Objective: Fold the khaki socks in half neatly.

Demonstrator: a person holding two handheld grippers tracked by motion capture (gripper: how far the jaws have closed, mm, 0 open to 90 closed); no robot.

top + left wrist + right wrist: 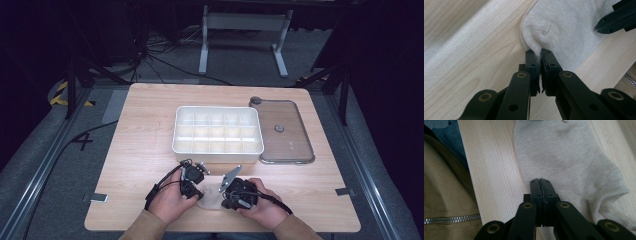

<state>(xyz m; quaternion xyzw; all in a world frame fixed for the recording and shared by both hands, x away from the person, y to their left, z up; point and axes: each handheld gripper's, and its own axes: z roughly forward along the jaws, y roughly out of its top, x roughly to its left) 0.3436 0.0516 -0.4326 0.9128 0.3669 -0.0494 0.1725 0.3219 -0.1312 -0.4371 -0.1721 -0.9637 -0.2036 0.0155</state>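
Sock [564,157], pale and flat on the table [140,150] at its near edge, is pinched at both ends: my left gripper [539,56] has its jaws closed on a puckered fold of its edge, my right gripper [541,182] has its jaws clamped tight on the fabric's rim. Advice for the lift: raise both together, keep the cloth taut, avoid dragging; the white divided box [218,131] beyond stands with every compartment empty, and its clear lid [285,131] lies just beside it.
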